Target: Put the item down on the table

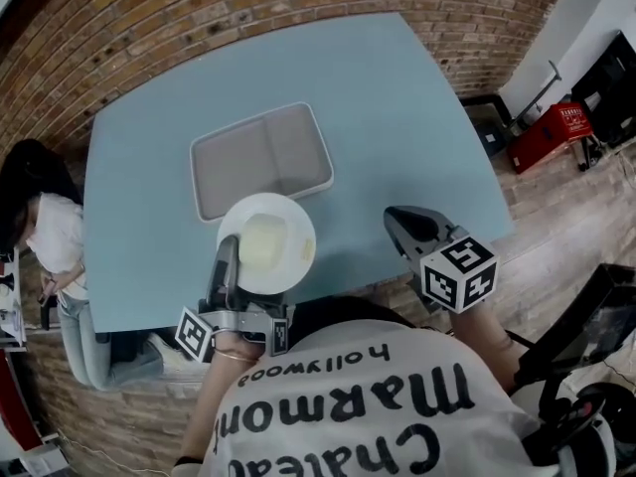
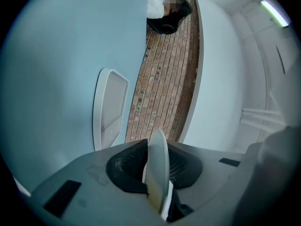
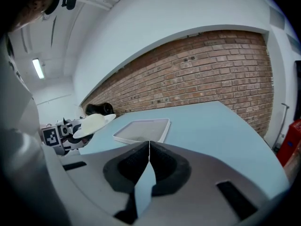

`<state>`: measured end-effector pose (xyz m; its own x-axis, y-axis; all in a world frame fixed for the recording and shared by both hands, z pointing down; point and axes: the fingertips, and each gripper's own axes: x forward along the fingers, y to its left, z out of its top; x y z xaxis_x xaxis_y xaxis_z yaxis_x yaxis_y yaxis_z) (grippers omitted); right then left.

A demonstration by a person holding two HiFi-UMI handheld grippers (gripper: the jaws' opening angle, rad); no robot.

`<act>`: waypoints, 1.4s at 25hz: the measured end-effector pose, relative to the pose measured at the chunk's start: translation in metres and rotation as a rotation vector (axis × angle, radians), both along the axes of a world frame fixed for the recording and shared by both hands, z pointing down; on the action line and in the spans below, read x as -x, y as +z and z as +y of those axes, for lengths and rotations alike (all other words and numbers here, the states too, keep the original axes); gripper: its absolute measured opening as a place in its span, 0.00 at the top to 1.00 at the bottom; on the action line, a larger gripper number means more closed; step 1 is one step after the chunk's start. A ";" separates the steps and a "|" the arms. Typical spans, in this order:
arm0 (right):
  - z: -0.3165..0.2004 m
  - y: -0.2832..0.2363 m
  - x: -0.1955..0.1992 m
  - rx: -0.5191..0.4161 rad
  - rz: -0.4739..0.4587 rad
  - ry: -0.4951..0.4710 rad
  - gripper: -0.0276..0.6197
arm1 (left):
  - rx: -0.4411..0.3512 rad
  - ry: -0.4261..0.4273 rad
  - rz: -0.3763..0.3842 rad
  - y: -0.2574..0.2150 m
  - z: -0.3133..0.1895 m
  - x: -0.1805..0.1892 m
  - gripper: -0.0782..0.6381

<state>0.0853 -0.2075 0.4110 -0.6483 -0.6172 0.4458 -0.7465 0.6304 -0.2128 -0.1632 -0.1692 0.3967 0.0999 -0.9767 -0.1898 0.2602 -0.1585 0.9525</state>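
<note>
A white plate (image 1: 266, 243) with a cream middle hangs over the front part of the light blue table (image 1: 397, 117). My left gripper (image 1: 227, 258) is shut on its near-left rim. The left gripper view shows the plate (image 2: 157, 168) edge-on between the jaws. In the right gripper view the plate (image 3: 91, 124) is roughly level, a little above the table, dome side up. My right gripper (image 1: 402, 222) hovers at the table's front right edge. Its jaws (image 3: 149, 147) meet with nothing between them.
A white rectangular tray (image 1: 261, 159) with a grey inside lies on the table just beyond the plate, and shows as the tray (image 3: 141, 131) and the tray (image 2: 110, 107). A person (image 1: 45, 237) stands at the table's left end. A brick wall runs behind; a red box (image 1: 552, 132) stands on the floor right.
</note>
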 end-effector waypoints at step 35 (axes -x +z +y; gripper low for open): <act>-0.038 0.035 0.021 0.126 0.099 0.025 0.94 | 0.237 0.096 -0.262 0.097 -0.108 -0.031 0.82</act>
